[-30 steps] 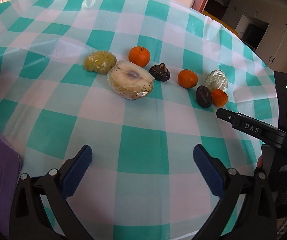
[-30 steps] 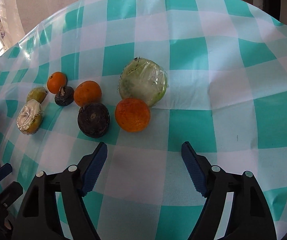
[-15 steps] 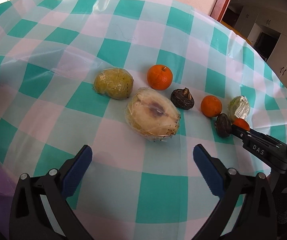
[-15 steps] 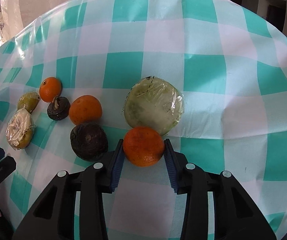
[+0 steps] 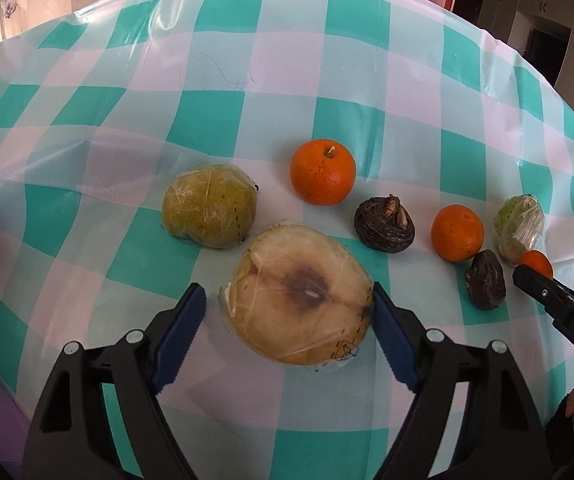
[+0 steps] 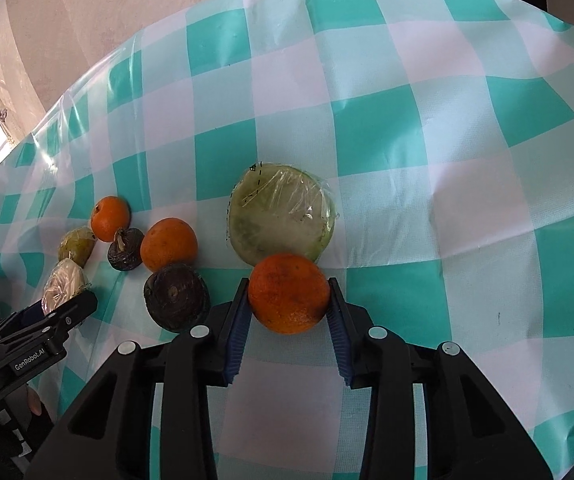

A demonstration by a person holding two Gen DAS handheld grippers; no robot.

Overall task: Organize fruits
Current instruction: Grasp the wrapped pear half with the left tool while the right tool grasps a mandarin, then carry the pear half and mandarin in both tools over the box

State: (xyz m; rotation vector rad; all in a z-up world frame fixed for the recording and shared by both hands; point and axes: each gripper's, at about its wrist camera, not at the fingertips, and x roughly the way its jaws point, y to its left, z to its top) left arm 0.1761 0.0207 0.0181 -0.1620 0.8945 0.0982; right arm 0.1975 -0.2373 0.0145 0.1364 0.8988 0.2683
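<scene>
Fruits lie on a teal-and-white checked tablecloth (image 5: 247,60). My left gripper (image 5: 287,312) is open around a plastic-wrapped cut pale fruit half (image 5: 297,294); the right pad touches its edge, the left pad stands apart. My right gripper (image 6: 287,304) is shut on an orange (image 6: 289,292), which also shows in the left wrist view (image 5: 537,262). A wrapped green fruit half (image 6: 281,214) lies just behind the orange.
A wrapped yellow-green fruit (image 5: 209,206), two more oranges (image 5: 323,172) (image 5: 457,232) and two dark brown fruits (image 5: 385,224) (image 5: 485,280) lie in a row. A wall stands behind the table (image 6: 87,20). The left gripper's body (image 6: 39,340) shows low left in the right wrist view.
My left gripper moved forward and narrowed around the wrapped cut fruit. My right gripper advanced, closed on the orange, and now holds it slightly nearer and higher.
</scene>
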